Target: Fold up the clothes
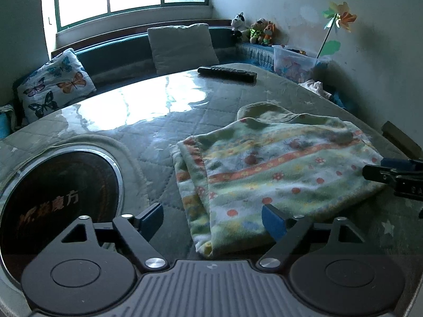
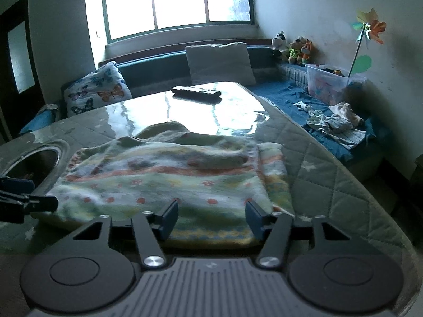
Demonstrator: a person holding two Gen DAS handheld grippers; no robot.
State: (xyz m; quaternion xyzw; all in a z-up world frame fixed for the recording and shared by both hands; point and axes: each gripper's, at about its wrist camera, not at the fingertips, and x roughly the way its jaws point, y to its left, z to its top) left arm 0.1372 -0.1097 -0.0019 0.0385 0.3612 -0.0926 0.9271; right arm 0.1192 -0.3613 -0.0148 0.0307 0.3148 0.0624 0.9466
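A fleecy child's garment (image 1: 277,169) with green, yellow and orange stripes and red dots lies partly folded on the quilted table (image 1: 148,142). It also fills the middle of the right wrist view (image 2: 169,174). My left gripper (image 1: 211,219) is open, its fingers astride the garment's near left corner, holding nothing. My right gripper (image 2: 211,219) is open over the garment's near edge, holding nothing. The right gripper's tip shows at the right edge of the left wrist view (image 1: 391,171). The left gripper's tip shows at the left edge of the right wrist view (image 2: 26,198).
A round black hotplate (image 1: 58,200) is set into the table at the left. A remote control (image 1: 227,73) lies at the table's far end. Cushions (image 1: 182,47), soft toys (image 1: 253,30), a plastic box (image 2: 330,84) and loose clothes (image 2: 335,124) sit on the bench.
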